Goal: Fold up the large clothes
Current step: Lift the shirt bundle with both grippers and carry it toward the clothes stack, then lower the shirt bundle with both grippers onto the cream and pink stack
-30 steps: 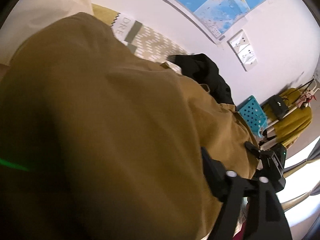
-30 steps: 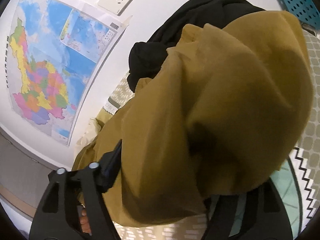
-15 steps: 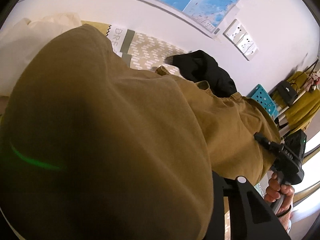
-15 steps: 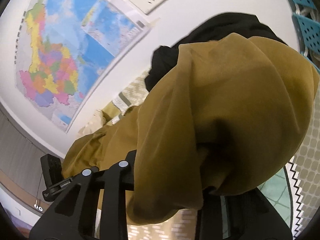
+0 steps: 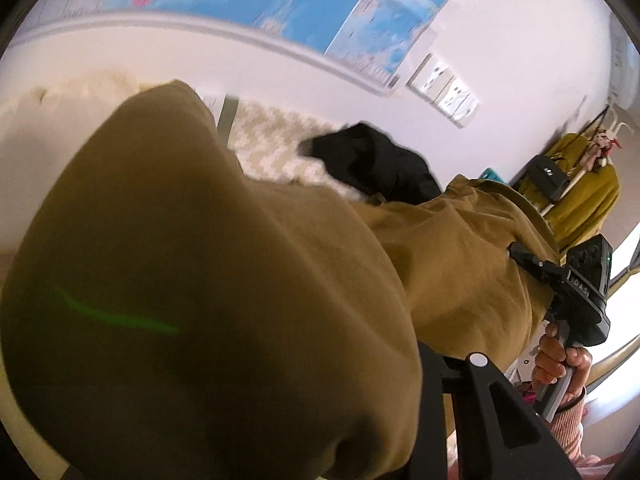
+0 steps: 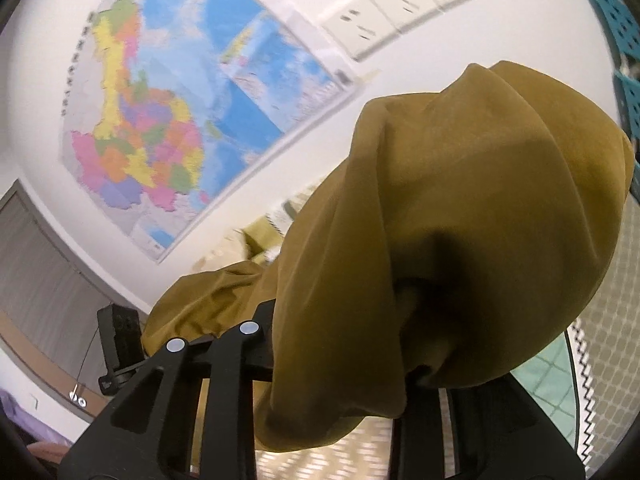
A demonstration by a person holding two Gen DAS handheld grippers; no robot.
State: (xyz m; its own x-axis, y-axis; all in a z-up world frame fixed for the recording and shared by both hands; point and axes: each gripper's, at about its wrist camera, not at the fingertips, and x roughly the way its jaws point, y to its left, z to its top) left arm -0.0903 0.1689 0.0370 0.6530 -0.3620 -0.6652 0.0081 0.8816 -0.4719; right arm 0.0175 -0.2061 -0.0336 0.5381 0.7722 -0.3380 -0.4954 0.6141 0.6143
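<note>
Both tools' jaws have just been closing: the left tool (image 5: 400, 392) and right tool (image 6: 344, 364) are clamping the mustard-brown garment (image 5: 248, 288), draping over each.

Ochre garment (image 5: 224, 288) bunches over both my tongs, blocking the way ahead. Beyond it lies a black heap (image 5: 376, 164) — behind that, the wall with its map (image 6: 168, 120). Left of the garment looks clear — though blurred.
</note>
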